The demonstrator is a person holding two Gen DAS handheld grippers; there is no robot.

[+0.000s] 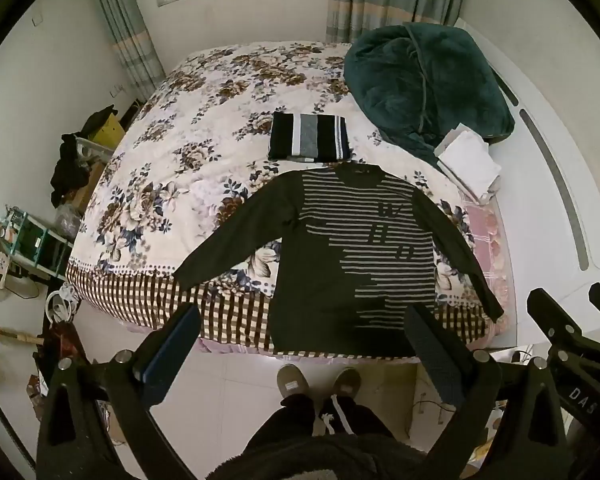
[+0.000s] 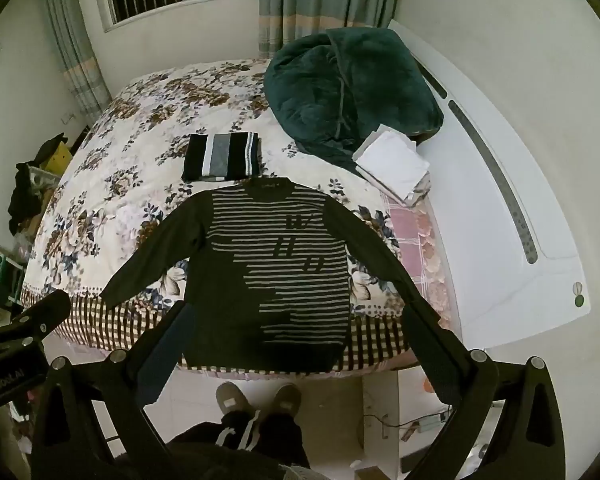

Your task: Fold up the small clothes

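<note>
Dark stripes on a floral bed

The sweater (image 1: 340,256) is dark green-black with grey stripes; the folded garment (image 1: 309,138) is black, white and grey; the bedspread (image 1: 204,128) is cream with brown-blue flowers; the blanket (image 1: 428,80) is teal.

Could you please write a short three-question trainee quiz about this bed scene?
1. True or false: the striped sweater lies spread flat with both sleeves out.
2. What lies just beyond its collar: A) folded striped garment, B) a pillow, C) a shoe?
3. Fill in: the left claw and right claw are both ____ and hold nothing.

Key: 1 true; 2 A; 3 open. The green blanket and white folded cloth lie to the right.
</note>
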